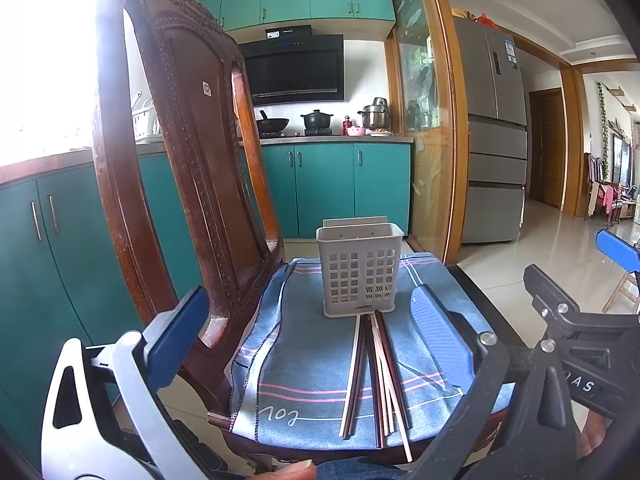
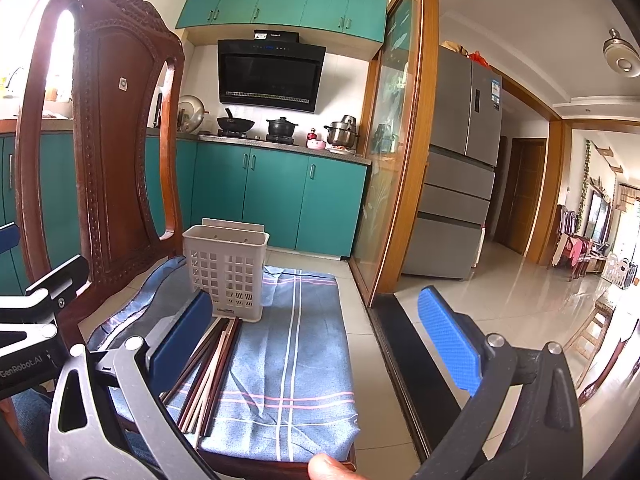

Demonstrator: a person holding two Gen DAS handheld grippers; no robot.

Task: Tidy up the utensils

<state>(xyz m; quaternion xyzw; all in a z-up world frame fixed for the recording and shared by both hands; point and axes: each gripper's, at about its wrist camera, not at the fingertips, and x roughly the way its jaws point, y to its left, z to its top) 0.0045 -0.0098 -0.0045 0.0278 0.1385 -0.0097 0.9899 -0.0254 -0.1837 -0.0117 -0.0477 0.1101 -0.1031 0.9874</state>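
1. Progress: nothing was sorted yet. The white slotted holder [image 1: 359,270] stood upright on the blue cloth [image 1: 304,364] covering the wooden chair [image 1: 192,152] seat, and no utensil showed above its rim.
2. The chopsticks [image 1: 374,376] lay loose in a bundle on the cloth, far tips just beside the holder's base.
3. The left gripper [image 1: 312,340] had its jaws fully apart, holding nothing.
4. The right gripper [image 2: 316,344] was likewise spread wide and empty.
5. Remaining, by judgement: all chopsticks needed lifting into the holder.
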